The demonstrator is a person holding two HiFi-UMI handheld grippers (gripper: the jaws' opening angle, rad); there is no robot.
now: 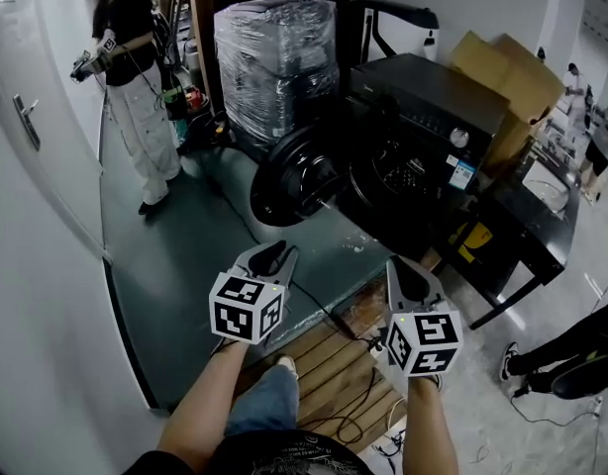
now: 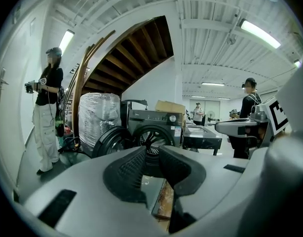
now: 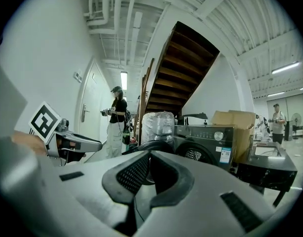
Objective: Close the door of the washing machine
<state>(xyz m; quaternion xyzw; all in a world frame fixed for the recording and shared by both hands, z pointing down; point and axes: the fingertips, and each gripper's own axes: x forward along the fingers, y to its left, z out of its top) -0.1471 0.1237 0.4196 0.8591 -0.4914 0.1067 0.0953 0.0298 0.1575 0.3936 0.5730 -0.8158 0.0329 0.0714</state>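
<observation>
Green floor (image 1: 175, 265) runs up to the black washing machine (image 1: 428, 117), whose round door (image 1: 299, 178) hangs wide open, so the closing is all still to do. Both grippers are well short of it: the left gripper (image 1: 276, 255) is slightly parted and empty, the right gripper (image 1: 408, 270) closed on nothing.

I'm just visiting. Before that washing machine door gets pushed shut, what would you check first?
1. Door open, in view: ok. The door stands swung wide from the washing machine.
2. Drum opening free: ok, nothing shows hanging out.
3. Left gripper empty: ok. Jaws slightly apart, nothing between them.
4. Right gripper empty: ok. Jaws together.
5. Grippers at the door: not ok. Both are short of it, not touching.
6. Bystander clear of the door: ok, standing off by the wall.
</observation>
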